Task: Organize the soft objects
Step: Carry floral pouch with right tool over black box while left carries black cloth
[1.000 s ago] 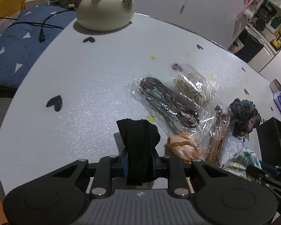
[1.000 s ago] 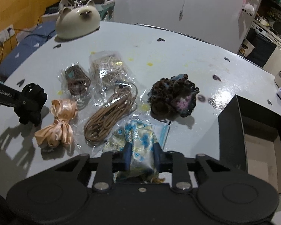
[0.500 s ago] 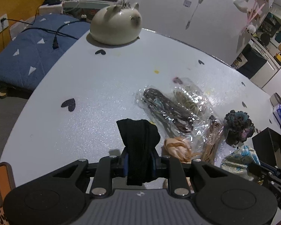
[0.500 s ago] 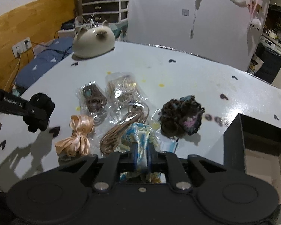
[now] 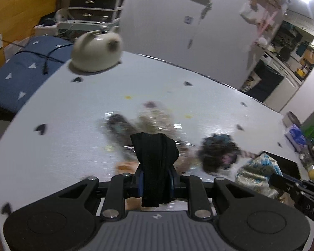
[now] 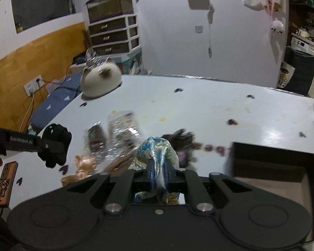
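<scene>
- Both grippers now carry a soft thing up off the bench (image 6: pixel 219 113): the left gripper (image 5: pixel 156 181) has its fingers clamped on a black fabric piece (image 5: pixel 155 156), and the right gripper (image 6: pixel 158 172) has its fingers clamped on a blue-and-gold brocade pouch (image 6: pixel 155 150).
- One second ago the pouch lay on the bench with the right fingers apart on either side of it; the jaws have just been closing, and the cloth is now pinched tight between them, bunched above the fingertips and hanging below.
- Compared with the earlier views, both cameras see more of the room and less of the bench close up, so both hands have risen and swung, and the blur agrees.
- Left behind, beyond the fingers, are the dark yarn scrunchie (image 5: pixel 218 152), the peach ribbon (image 6: pixel 81 167) and the plastic-wrapped cords (image 6: pixel 123 125).
- Just right of the right fingers stands the open black box (image 6: pixel 270 156), seemingly with nothing in it yet.
- My reading: pickup is done for two items, and carrying them over the box comes next. The loose black fabric may snag the rim.
</scene>
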### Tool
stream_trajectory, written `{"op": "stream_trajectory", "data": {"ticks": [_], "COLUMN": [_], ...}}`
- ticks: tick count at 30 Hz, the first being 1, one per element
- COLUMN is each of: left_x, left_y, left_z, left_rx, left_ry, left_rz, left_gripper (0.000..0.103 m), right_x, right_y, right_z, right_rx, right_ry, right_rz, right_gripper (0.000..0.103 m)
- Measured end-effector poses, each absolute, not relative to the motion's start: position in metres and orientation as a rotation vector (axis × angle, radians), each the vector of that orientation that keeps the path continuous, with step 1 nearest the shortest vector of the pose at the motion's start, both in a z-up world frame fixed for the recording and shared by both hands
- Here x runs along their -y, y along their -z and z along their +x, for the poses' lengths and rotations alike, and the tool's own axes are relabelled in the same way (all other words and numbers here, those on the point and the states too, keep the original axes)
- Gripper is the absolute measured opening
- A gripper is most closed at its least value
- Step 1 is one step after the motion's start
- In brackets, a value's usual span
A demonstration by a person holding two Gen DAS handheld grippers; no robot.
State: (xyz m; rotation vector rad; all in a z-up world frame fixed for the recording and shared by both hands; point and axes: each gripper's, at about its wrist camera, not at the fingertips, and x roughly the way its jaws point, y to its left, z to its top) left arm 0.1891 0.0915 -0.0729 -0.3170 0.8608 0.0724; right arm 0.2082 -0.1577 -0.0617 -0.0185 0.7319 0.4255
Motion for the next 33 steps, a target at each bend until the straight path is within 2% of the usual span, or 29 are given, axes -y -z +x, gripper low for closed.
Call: {"op": "stream_trajectory", "data": {"ticks": [17, 31, 33], "left_x": [0.082, 0.150, 0.152], "left_y": [0.076, 0.126, 0.127], "left_z": [0.221, 0.239, 0.240], "left_rx": [-0.871, -1.070, -1.081], "left_ry": [0.137, 0.226, 0.193], "left_rz": [-0.327, -0.462, -0.454], "left_gripper": [0.024, 0.024, 0.037], "right_x": [0.324, 0.382, 0.385], "right_y": [0.057, 0.081, 0.084], "right_z": [0.215, 0.219, 0.221], "right_rx": [-0.715, -0.825, -0.836], "right_ry": [-0.321, -0.307, -0.315], "right_rz": [0.032, 0.000, 0.003], "right_gripper": [0.010, 0.010, 0.010]}}
